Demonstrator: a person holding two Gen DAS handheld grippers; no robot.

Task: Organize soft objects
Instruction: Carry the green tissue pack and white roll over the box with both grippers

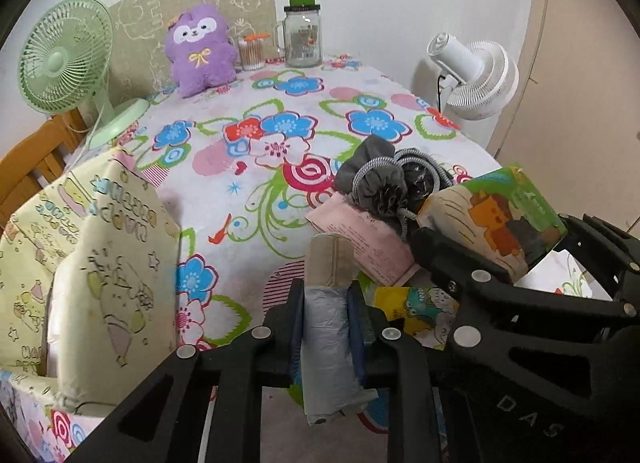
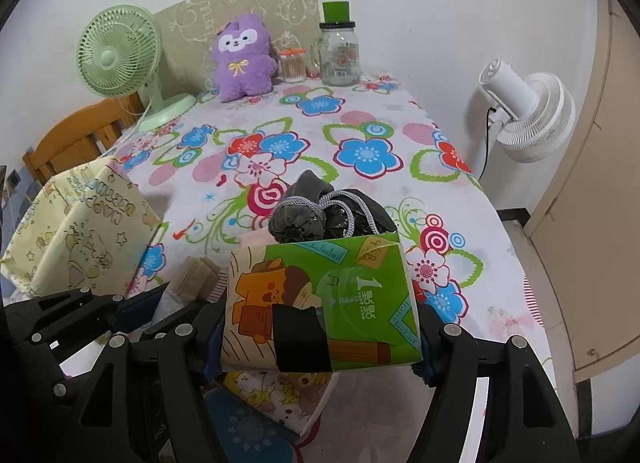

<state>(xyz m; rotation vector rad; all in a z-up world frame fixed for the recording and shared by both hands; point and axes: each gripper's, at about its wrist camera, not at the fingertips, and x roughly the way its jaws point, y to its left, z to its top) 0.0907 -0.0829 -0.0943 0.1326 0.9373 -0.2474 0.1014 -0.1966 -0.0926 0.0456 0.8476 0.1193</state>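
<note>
My left gripper [image 1: 328, 327] is shut on a grey roll of plastic bags [image 1: 326, 347] with a beige wrapped end, held above the table's near edge. My right gripper [image 2: 320, 327] is shut on a green tissue pack [image 2: 320, 303] with a cartoon print; it also shows in the left wrist view [image 1: 496, 219]. A grey drawstring pouch [image 2: 308, 207] and a black bag lie behind the pack. A pink packet [image 1: 364, 239] and a yellow cartoon tissue pack [image 1: 416, 311] lie on the floral tablecloth [image 1: 256, 191]. A yellow fabric storage box [image 1: 80, 263] stands at the left.
A purple plush toy [image 1: 202, 49], a cotton swab jar [image 1: 252, 51] and a glass jar with a green lid [image 1: 302, 31] stand at the back. A green desk fan [image 1: 64, 59] is back left, a white fan [image 1: 476, 75] off the table's right, a wooden chair [image 2: 76, 139] left.
</note>
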